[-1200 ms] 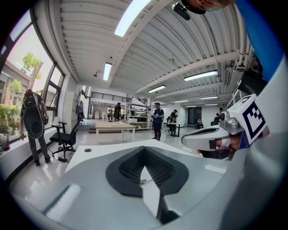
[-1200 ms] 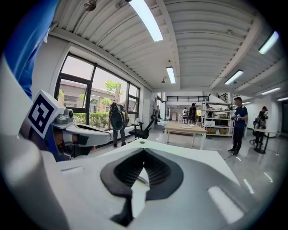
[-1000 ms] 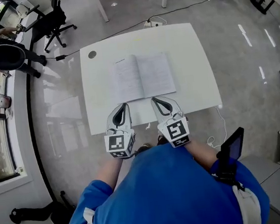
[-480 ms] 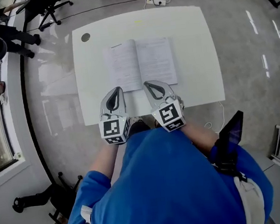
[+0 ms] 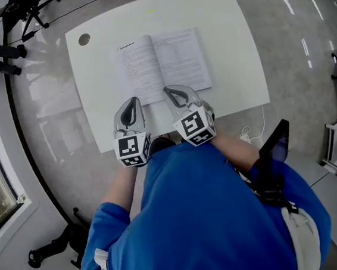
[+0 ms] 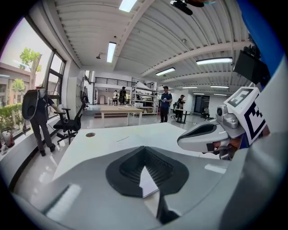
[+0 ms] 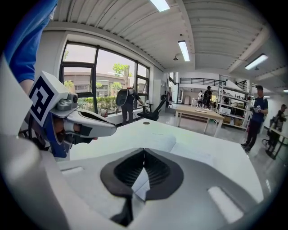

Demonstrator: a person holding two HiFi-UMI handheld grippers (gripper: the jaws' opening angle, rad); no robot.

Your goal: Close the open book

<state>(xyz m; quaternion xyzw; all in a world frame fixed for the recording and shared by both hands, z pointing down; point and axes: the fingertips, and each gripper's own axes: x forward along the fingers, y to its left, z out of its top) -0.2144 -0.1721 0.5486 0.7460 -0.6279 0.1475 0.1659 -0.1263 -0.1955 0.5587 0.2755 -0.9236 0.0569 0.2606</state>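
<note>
An open book point(image 5: 161, 63) lies flat on the white table point(image 5: 231, 47), pages up, spine pointing away from me. My left gripper point(image 5: 131, 100) is shut and empty, its tip at the near edge of the left page. Shut as well, my right gripper point(image 5: 167, 90) reaches just over the near edge close to the spine. In the left gripper view the closed jaws point(image 6: 145, 148) point at the book point(image 6: 128, 140), with the right gripper point(image 6: 202, 134) alongside. The right gripper view shows its jaws point(image 7: 144, 150) meeting before a curved page point(image 7: 157, 140), the left gripper point(image 7: 90, 126) beside it.
A round cable hole point(image 5: 84, 39) sits in the table's far left corner. Office chairs point(image 5: 23, 9) stand on the floor beyond it. A black device point(image 5: 272, 150) hangs at the person's right side. People and tables fill the room's far end point(image 6: 165, 103).
Both grippers have moved forward and down, from just short of the book's near edge to its edge. Their jaws stayed shut. The book has not moved.
</note>
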